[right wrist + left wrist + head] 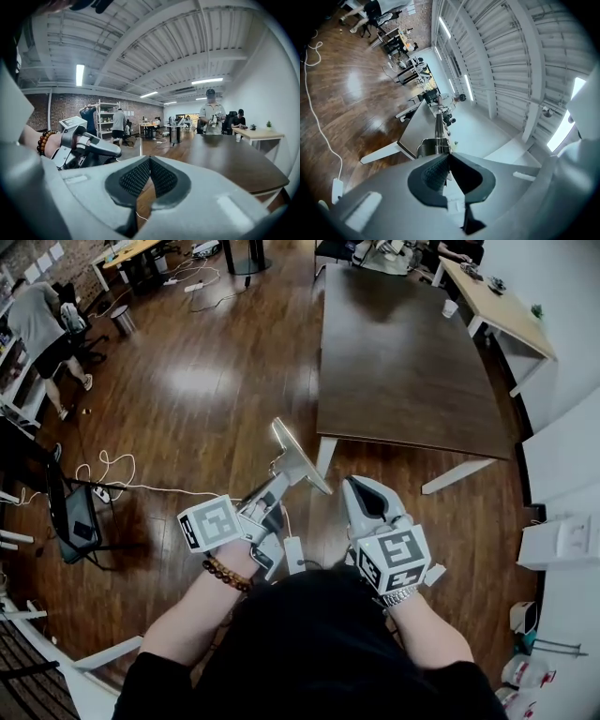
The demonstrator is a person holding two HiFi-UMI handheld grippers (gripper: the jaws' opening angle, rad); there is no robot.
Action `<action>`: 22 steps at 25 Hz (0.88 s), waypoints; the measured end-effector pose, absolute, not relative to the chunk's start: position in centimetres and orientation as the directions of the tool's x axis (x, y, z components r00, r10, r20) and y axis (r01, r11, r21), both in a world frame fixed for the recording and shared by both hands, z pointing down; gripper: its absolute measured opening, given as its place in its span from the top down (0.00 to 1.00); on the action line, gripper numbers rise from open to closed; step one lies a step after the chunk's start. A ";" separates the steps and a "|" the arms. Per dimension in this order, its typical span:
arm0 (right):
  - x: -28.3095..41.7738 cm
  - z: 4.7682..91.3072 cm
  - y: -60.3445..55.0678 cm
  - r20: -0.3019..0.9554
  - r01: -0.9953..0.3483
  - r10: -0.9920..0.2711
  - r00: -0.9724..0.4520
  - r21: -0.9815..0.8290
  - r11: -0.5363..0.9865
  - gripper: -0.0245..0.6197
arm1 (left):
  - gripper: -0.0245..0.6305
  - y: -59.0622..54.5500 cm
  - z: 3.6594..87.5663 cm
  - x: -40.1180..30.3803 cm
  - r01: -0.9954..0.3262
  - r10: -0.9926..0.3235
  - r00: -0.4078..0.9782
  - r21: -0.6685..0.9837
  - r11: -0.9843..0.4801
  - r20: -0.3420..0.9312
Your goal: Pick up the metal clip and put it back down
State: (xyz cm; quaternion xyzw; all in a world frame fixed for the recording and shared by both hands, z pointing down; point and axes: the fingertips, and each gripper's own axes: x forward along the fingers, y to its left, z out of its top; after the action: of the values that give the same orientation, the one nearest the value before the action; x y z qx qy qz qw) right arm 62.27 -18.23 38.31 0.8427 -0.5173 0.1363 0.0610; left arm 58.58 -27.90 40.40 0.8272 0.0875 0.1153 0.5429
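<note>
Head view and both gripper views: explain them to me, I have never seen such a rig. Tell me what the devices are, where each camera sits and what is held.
No robot here: a person holds a two-jaw hand tool in each hand. The head view comes from a camera on the person's head, looking down at both. Each gripper view looks along that tool's own jaws. The left gripper is shut on the metal clip, held up in the air, not resting on the dark table. The right gripper has its jaws together with nothing between them.
</note>
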 end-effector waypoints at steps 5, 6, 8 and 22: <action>70.0 38.8 -13.3 0.304 -0.884 -0.852 0.426 -0.062 -0.464 0.97 | 0.91 -23.2 41.0 66.5 -0.005 0.277 0.953 0.917 -0.399 0.126; 71.6 38.8 -12.2 0.305 -0.884 -0.853 0.424 -0.067 -0.464 0.97 | 0.92 -22.3 41.1 68.1 -0.013 0.275 0.952 0.917 -0.399 0.133; 74.6 38.9 -9.9 0.310 -0.883 -0.853 0.419 -0.077 -0.462 0.97 | 0.92 -20.4 41.5 71.1 -0.033 0.263 0.953 0.917 -0.397 0.148; 86.5 40.5 1.8 0.336 -0.850 -0.831 0.444 -0.136 -0.509 0.97 | 0.92 -11.7 44.4 84.1 -0.117 0.267 0.932 0.902 -0.416 0.244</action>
State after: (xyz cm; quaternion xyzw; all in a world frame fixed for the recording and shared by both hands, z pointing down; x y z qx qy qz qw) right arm 86.46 1.83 40.54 0.8493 -0.4946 0.1824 0.0262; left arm 84.13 -11.66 44.45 0.8223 0.0457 0.1784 0.5385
